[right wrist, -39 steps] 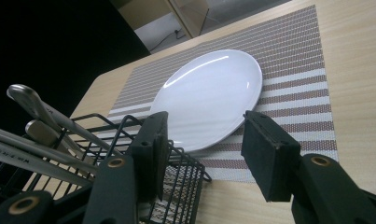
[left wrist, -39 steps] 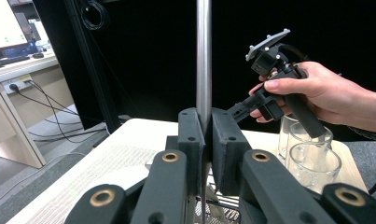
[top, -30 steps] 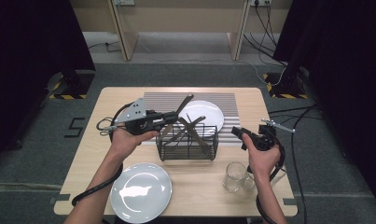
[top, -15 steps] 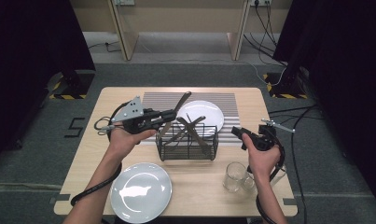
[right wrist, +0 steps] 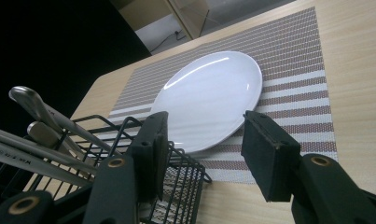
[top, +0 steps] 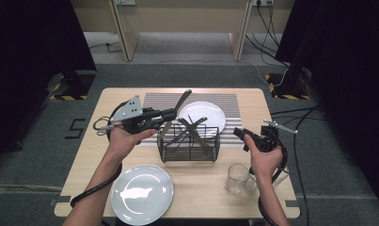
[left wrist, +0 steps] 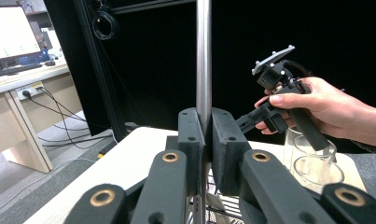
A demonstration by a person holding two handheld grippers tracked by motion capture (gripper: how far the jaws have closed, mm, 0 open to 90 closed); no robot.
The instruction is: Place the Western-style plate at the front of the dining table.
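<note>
Steel knife (top: 178, 104) clenched in left hand-held gripper (top: 170, 114) above basket rim (top: 189, 139); right hand-held gripper (top: 241, 133) released.

We saw a wooden table (top: 107, 141) carrying a striped mat (top: 159, 100), a wire basket (top: 189, 148), a near plate (top: 141, 193) and two glasses (top: 236, 178).

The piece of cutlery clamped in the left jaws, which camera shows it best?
The high view: the piece of cutlery shows nearly whole there, slanting from the left gripper over the wire basket. The left gripper view shows its metal shaft pinched between the pads, close up. The right gripper view gives other handles in the basket.
</note>
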